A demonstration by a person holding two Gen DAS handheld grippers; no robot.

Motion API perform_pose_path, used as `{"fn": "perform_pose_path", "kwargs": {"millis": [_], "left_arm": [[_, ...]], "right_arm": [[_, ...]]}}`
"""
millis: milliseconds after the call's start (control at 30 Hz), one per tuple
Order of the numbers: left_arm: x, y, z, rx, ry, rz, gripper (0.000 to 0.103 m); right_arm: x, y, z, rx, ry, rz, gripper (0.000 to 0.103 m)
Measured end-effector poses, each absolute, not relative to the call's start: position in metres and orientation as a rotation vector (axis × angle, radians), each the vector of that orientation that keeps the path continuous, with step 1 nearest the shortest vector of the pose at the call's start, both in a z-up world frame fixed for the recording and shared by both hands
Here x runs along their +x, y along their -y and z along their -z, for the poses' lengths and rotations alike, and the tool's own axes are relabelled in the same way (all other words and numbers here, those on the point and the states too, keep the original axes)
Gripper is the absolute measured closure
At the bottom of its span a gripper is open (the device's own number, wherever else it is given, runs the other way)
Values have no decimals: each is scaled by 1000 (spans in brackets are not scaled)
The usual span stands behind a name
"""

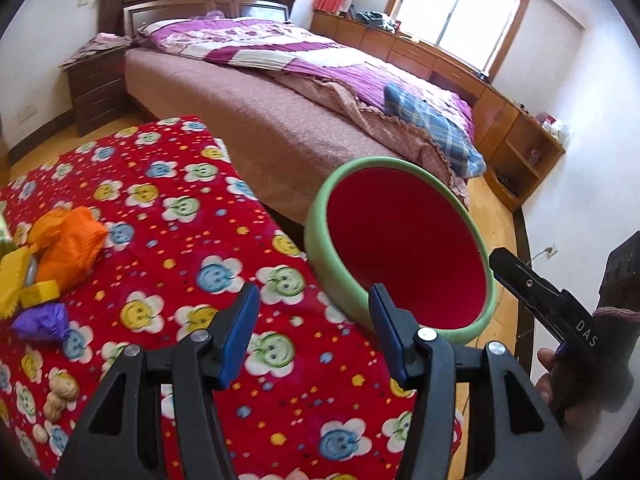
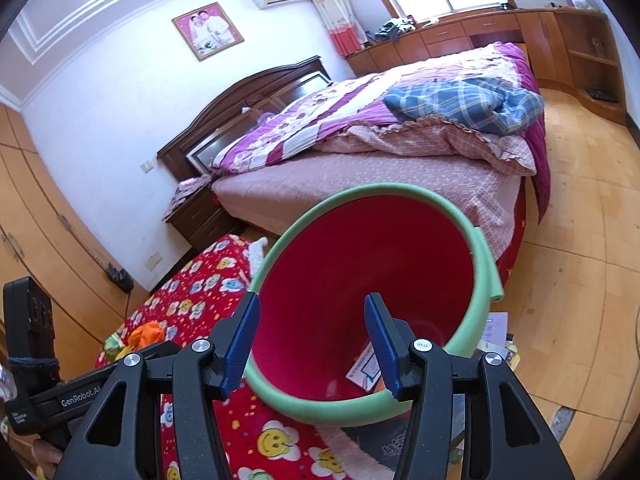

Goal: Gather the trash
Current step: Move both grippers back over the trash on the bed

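Observation:
A red bin with a green foam rim (image 1: 400, 240) stands off the table's right edge. Crumpled trash lies at the left of the red flowered tablecloth (image 1: 180, 220): an orange wrapper (image 1: 70, 240), yellow wrappers (image 1: 16, 280), a purple wrapper (image 1: 40, 322) and peanut shells (image 1: 60, 396). My left gripper (image 1: 314, 300) hangs open over the cloth near the bin, with nothing between its pads. My right gripper (image 2: 312, 304) is open above the bin's near rim (image 2: 320, 416), and its pads press on nothing. A printed paper scrap (image 2: 366, 366) lies inside the bin.
A bed (image 1: 280, 120) with purple bedding runs behind the table and bin. A dark nightstand (image 1: 96, 88) is at the back left, and wooden cabinets (image 1: 520, 136) stand under the window. Papers (image 2: 496, 328) lie on the wooden floor to the right of the bin.

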State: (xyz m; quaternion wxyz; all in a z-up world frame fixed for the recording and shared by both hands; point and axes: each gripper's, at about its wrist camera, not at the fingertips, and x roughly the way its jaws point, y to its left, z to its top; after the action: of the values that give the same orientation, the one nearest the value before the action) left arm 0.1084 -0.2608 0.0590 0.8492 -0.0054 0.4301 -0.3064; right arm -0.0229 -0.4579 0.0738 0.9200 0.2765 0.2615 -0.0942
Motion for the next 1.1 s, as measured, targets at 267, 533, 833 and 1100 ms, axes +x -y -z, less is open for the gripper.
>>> {"fn": "perform_pose_path", "kwargs": {"millis": [267, 533, 833, 1100], "left_arm": [[106, 229, -62, -51, -904, 591, 46], [101, 195, -66, -93, -898, 538, 46], [98, 155, -73, -116, -882, 474, 46], [109, 106, -88, -128, -843, 383, 46]], "right_arm": [[-18, 436, -79, 556, -558, 151, 47], [-14, 411, -85, 529, -572, 114, 47], [-2, 377, -85, 511, -614, 54, 47], [19, 342, -94, 458, -648, -17, 47]]}}
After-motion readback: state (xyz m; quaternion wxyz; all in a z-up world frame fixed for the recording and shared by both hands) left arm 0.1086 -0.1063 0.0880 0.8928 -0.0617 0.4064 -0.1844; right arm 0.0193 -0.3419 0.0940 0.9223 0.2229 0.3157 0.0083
